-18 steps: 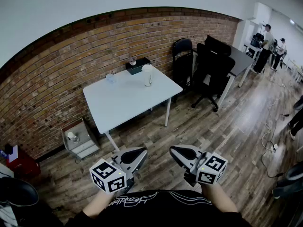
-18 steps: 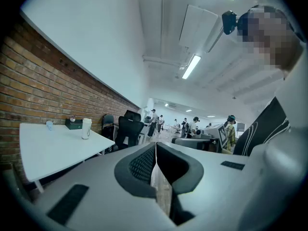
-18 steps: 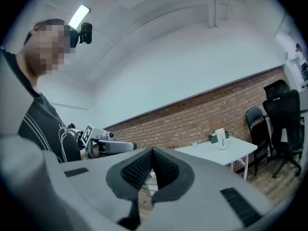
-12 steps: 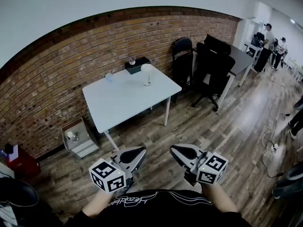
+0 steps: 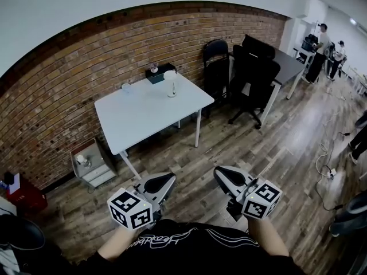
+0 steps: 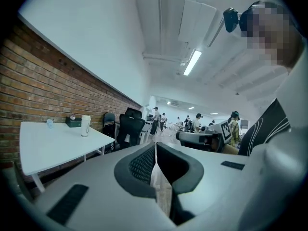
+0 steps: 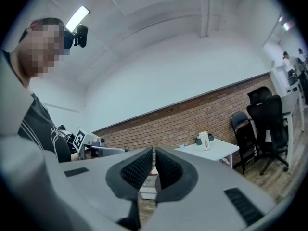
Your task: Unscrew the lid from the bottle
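A white bottle (image 5: 172, 89) with its lid on stands on the far part of the white table (image 5: 143, 116), well ahead of me across the wooden floor. It also shows in the left gripper view as the bottle (image 6: 85, 125) and in the right gripper view as the bottle (image 7: 204, 141). My left gripper (image 5: 164, 181) and right gripper (image 5: 222, 174) are held low in front of my body, far from the table. In the gripper views the left gripper (image 6: 155, 146) and the right gripper (image 7: 154, 151) have their jaws together, with nothing between them.
A dark tissue box (image 5: 155, 75) and a small clear cup (image 5: 125, 87) sit near the bottle. Black chairs (image 5: 214, 62) and a dark desk (image 5: 287, 67) stand to the right. A grey cabinet (image 5: 89, 165) is left of the table. Cables (image 5: 327, 153) lie on the floor; people (image 5: 321, 44) stand far right.
The view has shifted, so the table and bottle sit a little further left and up. Both grippers have dropped slightly in the picture, the right one drifting right; they stay shut and empty.
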The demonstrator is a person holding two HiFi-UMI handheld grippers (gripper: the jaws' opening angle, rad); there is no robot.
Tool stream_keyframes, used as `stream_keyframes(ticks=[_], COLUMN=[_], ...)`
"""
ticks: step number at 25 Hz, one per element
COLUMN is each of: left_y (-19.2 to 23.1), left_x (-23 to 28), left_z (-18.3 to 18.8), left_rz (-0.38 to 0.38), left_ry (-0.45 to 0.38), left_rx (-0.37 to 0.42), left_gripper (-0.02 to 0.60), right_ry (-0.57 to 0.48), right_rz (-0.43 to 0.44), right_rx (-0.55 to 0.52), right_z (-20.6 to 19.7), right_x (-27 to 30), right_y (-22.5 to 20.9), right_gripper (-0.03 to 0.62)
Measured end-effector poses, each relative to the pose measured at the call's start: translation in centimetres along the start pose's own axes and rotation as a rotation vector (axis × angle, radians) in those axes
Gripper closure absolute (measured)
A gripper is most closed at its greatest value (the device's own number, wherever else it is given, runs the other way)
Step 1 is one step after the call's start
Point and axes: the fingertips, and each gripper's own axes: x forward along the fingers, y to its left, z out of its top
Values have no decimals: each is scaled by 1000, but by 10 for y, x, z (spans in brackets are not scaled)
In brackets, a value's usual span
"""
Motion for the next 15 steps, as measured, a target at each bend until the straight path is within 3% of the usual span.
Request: stream_keyframes(ticks=[5,8,11,15], left_y=[5,15,29,55], left_x=[4,3,4,11], left_z=[6,3,-2,-9], left_rz=[27,42,51,55], left_ry=[6,-5,-13,-7], left_rx=[52,29,7,-11], left_gripper=[546,541,416,365], right_ry=[-9,1,28,27], right_rz=[-43,-47,-20,-22], right_rx=[-6,-21,-37,-17], right_z=[3,3,0,-1], right_x=[-2,3,14,34], right_y=[-14,-19,-24,-41], right_gripper=[498,439,371,321])
